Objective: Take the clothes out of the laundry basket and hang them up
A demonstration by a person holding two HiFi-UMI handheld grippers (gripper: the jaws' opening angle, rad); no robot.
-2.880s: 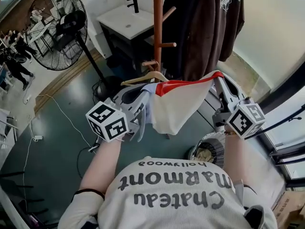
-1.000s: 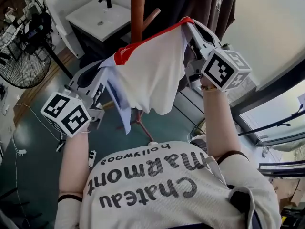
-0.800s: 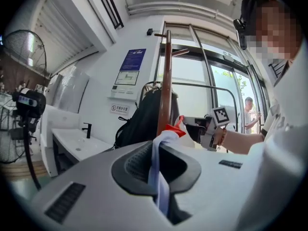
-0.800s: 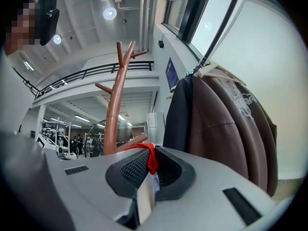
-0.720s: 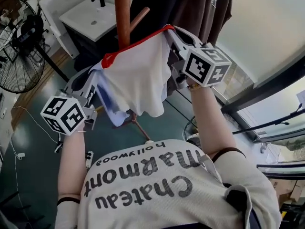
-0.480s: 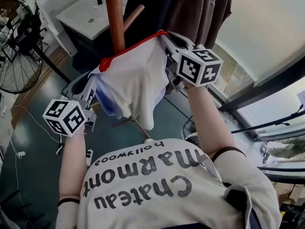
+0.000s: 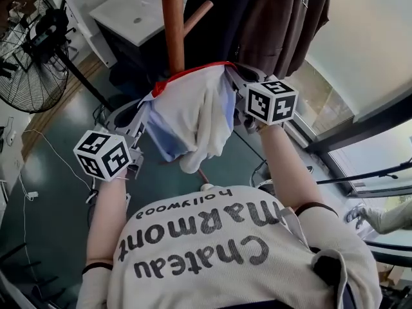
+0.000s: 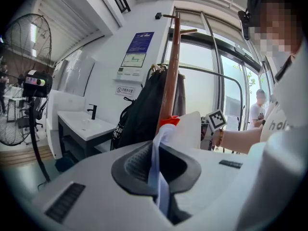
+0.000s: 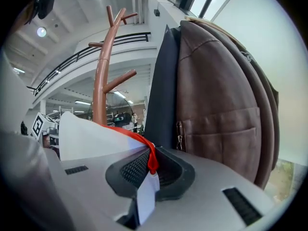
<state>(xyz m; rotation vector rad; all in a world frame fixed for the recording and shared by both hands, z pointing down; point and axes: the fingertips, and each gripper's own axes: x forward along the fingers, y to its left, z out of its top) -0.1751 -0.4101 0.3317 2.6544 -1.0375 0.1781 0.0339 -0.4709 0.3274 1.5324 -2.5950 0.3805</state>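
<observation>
At lower centre the left gripper pinches a white garment with a red edge. Behind it, mid-frame, rises a wooden coat stand; a fan stands far left.

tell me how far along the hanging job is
Looks done: dark and brown garments hang on the coat stand. In hand: a white, red-trimmed garment, stretched between the left gripper and right gripper, both shut on it. Left: getting it onto a peg.

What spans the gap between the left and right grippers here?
A white garment with a red edge stretches from the left gripper to the right gripper, each shut on one end. The head view shows it best.
</observation>
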